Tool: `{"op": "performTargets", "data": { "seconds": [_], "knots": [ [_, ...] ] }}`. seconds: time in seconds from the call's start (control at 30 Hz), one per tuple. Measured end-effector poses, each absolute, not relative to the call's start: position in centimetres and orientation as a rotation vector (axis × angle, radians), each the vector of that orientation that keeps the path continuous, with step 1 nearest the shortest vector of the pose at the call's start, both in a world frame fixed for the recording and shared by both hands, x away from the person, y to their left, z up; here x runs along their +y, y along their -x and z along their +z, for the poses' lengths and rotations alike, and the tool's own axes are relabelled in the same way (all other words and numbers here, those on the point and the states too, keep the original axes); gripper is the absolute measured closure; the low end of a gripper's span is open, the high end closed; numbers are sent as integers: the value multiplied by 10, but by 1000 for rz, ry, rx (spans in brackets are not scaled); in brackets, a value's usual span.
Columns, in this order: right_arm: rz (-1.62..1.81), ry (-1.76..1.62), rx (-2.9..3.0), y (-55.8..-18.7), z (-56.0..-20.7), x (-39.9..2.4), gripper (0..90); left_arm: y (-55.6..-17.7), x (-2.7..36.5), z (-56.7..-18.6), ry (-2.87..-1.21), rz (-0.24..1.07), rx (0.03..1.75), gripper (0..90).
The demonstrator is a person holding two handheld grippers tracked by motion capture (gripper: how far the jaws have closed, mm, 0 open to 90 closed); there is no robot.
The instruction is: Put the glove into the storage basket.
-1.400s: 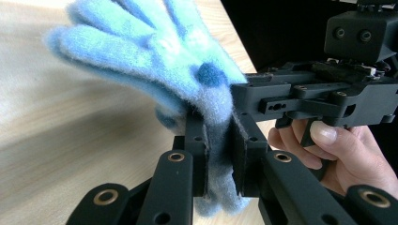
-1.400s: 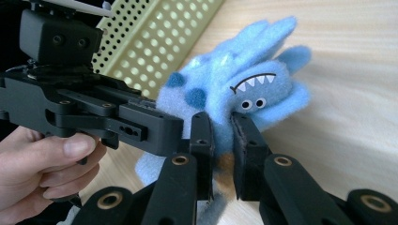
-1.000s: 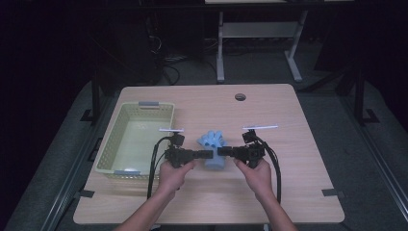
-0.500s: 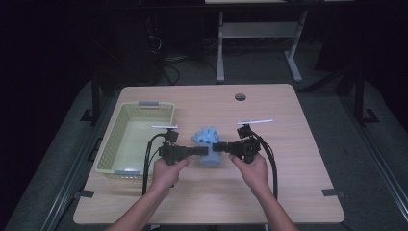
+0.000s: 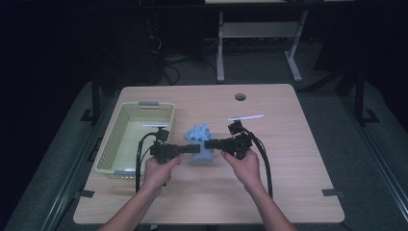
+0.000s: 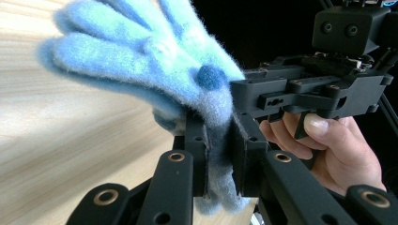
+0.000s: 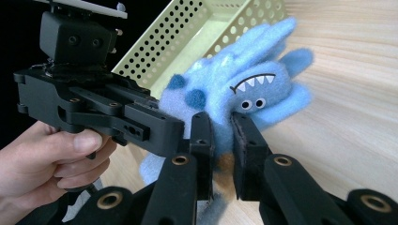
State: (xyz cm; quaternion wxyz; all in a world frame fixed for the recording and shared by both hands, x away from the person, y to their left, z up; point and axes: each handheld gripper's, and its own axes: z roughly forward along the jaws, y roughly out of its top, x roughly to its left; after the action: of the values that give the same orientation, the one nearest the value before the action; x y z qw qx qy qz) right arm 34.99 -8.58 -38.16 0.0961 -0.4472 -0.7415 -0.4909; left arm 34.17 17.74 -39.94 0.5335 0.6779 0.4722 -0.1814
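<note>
Perforated pale-green plastic basket [image 5: 126, 139] sits just left of the toy. Left claw [image 5: 196, 149] and right claw [image 5: 208, 143] both clenched on the fuzzy blue plush monster [image 5: 201, 142], one per side, over the wood-grain surface [image 5: 288, 144]. Right gripper view shows its toothy mouth and eyes; left gripper view shows fleecy, finger-like lobes.

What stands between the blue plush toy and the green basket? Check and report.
Nothing visible does. The blue plush toy is clamped from both sides by the left gripper and the right gripper, close beside the green basket. The left gripper's body and hand lie toward the basket, but they travel with the toy.
</note>
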Motion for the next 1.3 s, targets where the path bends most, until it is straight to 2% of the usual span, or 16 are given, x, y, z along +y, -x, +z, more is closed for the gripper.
{"op": "performTargets", "data": {
  "seconds": [1.3],
  "knots": [
    [-1463, 1160, -2234, -378, -348, -3, 802, -345, 263, -370, -1538, -352, 1132, 793]
  ]
}}
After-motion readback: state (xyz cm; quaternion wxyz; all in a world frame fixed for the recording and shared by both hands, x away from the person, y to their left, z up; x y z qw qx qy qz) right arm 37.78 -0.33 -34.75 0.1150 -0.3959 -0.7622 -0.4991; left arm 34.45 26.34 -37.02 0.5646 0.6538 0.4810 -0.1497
